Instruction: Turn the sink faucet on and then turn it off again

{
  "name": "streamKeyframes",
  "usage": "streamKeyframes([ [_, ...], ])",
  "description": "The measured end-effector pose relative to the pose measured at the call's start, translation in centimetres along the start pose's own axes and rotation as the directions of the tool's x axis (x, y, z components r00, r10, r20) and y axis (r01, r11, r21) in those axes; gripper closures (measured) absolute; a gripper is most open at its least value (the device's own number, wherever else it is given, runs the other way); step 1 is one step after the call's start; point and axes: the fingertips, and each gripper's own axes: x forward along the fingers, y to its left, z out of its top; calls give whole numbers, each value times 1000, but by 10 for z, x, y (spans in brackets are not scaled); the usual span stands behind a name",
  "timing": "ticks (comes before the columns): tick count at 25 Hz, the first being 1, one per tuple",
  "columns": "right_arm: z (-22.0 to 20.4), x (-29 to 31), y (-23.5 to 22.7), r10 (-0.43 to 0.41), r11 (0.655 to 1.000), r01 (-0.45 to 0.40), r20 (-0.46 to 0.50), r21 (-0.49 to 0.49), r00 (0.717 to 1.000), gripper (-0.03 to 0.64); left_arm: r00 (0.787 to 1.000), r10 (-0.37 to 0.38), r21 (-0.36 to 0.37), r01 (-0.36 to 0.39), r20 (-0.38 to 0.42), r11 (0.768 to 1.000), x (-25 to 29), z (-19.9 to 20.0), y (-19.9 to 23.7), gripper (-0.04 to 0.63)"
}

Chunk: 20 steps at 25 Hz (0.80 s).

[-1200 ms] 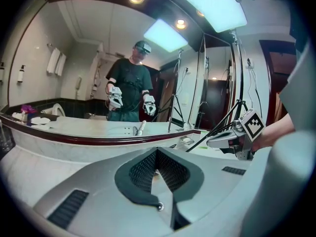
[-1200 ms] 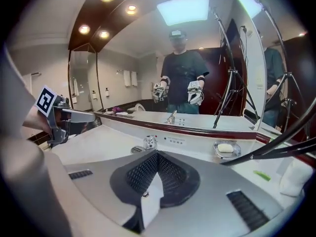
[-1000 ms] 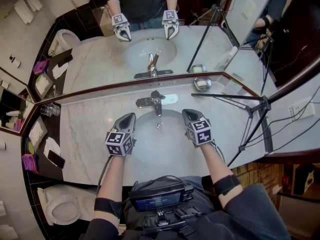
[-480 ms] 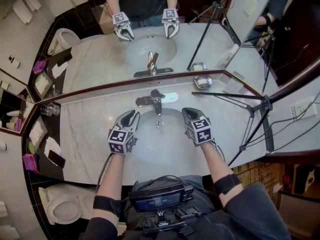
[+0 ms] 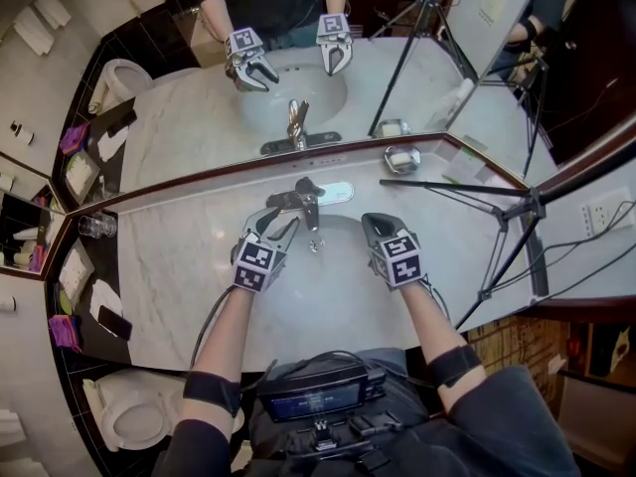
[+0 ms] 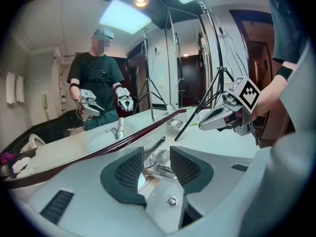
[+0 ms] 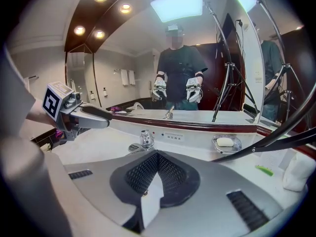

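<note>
Step in hand, I judge: the reach for turn-on.

The chrome single-lever sink faucet (image 5: 308, 199) stands at 12 o'clock on the white oval basin (image 5: 328, 286). The left gripper (image 5: 278, 217) sits at 7 o'clock of it. Its jaws have just been opening and are now spread, with the lever between the pads, untouched.

The right gripper (image 5: 374, 227) is at 3 o'clock, clenched and empty.

Next: ease forward, pinch the lever, lift.

Only the left gripper view shows the gaps beside the lever. Only the right gripper view shows the clear soap dish (image 7: 224, 143) plainly.
</note>
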Motion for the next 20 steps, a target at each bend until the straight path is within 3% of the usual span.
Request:
streamKeyframes([
  [4,-4,2,-6,-7,1000,7,-8,8,1000,598,998,-37,55,39,-43,998,26,0,-5,433],
  [8,-9,3,-12,-13,1000,13,-13,19,1000,598,995,-54,103,63,-84,993,53,-7,-9,377],
  [12,-15,4,-16,-18,999,19,-19,30,1000,598,991,-35,223,63,-129,973,75,-8,-12,377],
  [14,-19,3,-19,-22,999,23,-23,35,999,598,988,-8,318,57,-153,947,86,-11,-13,377],
  [17,-25,2,-23,-30,999,32,-30,44,999,598,982,21,471,71,-188,879,101,-17,-19,377],
  [20,-29,2,-27,-38,998,40,-33,53,999,598,977,39,550,83,-207,831,111,-21,-21,379],
])
